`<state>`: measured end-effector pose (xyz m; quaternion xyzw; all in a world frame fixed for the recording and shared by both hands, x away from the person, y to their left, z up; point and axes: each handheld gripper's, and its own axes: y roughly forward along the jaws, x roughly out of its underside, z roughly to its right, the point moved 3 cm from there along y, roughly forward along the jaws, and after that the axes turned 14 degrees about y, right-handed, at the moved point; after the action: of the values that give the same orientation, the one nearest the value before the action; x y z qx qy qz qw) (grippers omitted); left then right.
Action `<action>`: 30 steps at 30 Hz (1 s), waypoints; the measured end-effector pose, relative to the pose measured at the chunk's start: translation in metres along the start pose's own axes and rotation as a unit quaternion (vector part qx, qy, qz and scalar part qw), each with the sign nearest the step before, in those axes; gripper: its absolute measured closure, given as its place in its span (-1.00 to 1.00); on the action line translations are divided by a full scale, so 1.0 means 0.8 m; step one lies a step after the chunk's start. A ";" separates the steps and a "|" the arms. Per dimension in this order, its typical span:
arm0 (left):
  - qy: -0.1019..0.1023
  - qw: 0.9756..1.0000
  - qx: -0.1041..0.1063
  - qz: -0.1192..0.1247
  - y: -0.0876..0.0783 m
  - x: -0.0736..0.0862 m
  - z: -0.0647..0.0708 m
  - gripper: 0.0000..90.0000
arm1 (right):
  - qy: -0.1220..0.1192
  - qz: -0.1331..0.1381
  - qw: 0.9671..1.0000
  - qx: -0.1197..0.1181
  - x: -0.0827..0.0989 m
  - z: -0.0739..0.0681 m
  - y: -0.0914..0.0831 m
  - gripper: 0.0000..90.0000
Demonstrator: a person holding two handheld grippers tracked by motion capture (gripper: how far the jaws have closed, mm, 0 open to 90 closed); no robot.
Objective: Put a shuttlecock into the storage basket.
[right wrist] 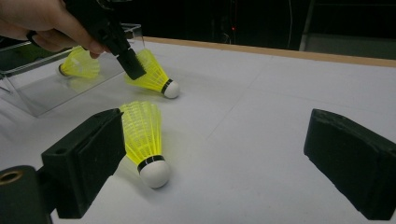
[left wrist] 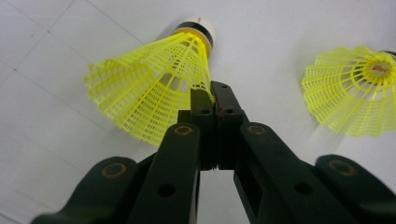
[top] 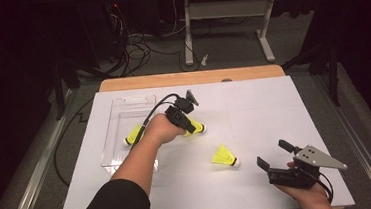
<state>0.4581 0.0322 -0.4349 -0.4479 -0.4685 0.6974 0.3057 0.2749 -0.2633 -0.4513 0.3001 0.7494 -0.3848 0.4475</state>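
White-covered worktop [top: 254,114] under dim light, with a dark room, cables on the floor and a pale table frame behind. Left gripper [top: 191,125] held near the middle of the worktop, jaws pinched together on the edge of the yellow mesh skirt of a shuttlecock [left wrist: 154,79] lying on its side, white cork tip pointing away from the clear plastic tray [top: 118,107]. Seen along the left gripper's own jaws: both black pads pressed nearly flat against each other, with a sliver of yellow skirt caught at their tips. Just beside the hand, inside the clear plastic tray, a second yellow shuttlecock [top: 133,135] resting on its side. Nearer the front edge, a third shuttlecock [top: 225,156] lying free on the worktop, cork tip toward the person's right, well apart from the held one. Right gripper [top: 274,153] resting low at the front right of the worktop, jaws spread wide and holding nothing, grey three-cornered plate on top. From the right gripper view: third shuttlecock close beside one open jaw but not visibly touching it, with bare white worktop between the two pads.
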 end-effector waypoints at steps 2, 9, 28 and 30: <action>0.002 1.000 0.000 0.002 -0.004 0.001 0.001 0.99 | 0.000 0.000 1.000 0.000 0.000 0.000 0.000 -0.86; 0.010 1.000 -0.007 0.005 -0.018 0.004 0.008 0.99 | -0.002 -0.001 1.000 0.001 0.000 -0.001 0.000 -0.86; 0.028 1.000 -0.008 -0.003 -0.033 0.020 0.036 0.99 | -0.005 0.000 1.000 0.000 0.000 -0.003 0.001 -0.86; 0.031 0.999 -0.012 -0.007 -0.034 0.021 0.039 0.99 | -0.004 0.000 1.000 0.000 0.000 -0.003 0.001 -0.86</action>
<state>0.4226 0.0449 -0.4103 -0.4699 -0.4698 0.6755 0.3196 0.2740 -0.2607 -0.4508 0.2983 0.7475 -0.3864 0.4506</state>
